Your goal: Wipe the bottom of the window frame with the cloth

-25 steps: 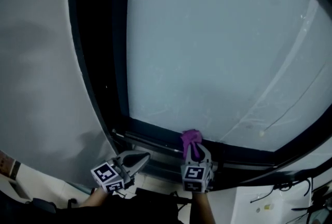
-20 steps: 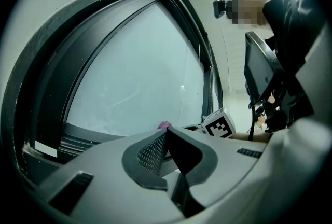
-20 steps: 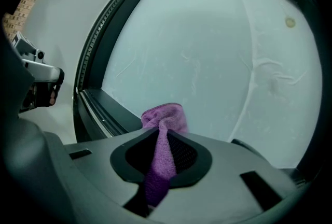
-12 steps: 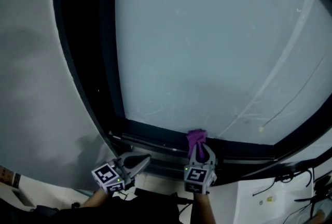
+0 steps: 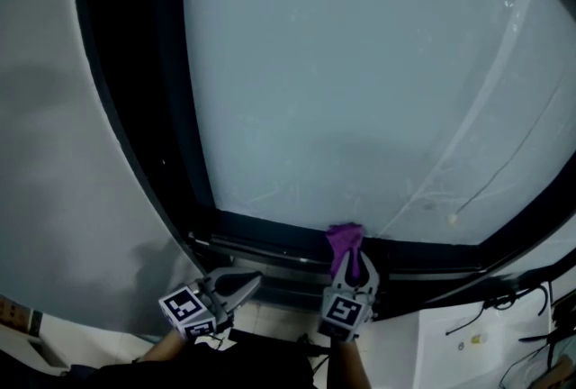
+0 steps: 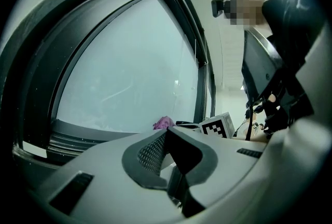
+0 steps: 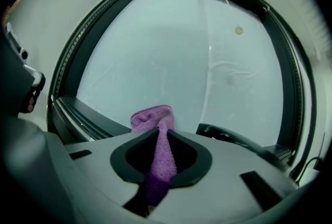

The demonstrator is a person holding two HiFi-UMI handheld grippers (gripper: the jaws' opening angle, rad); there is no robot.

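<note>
A purple cloth (image 5: 345,239) (image 7: 155,129) is pinched in my right gripper (image 5: 351,263) (image 7: 162,132), which is shut on it. The bunched end of the cloth rests against the dark bottom rail of the window frame (image 5: 270,230) (image 7: 88,116), where it meets the frosted glass (image 5: 360,81). My left gripper (image 5: 241,279) (image 6: 163,137) hovers lower left of the rail, jaws together and holding nothing. In the left gripper view the cloth (image 6: 164,123) shows as a small purple lump beyond the jaws, beside the right gripper's marker cube (image 6: 218,125).
The black left upright of the frame (image 5: 135,90) curves down to the bottom rail. A grey wall (image 5: 45,153) lies left of it. A white surface with cables (image 5: 486,324) sits at lower right. A person's dark sleeve (image 6: 290,26) is behind the left gripper.
The right gripper and cloth have slid rightwards along the bottom rail. The left gripper has stayed in about the same place.
</note>
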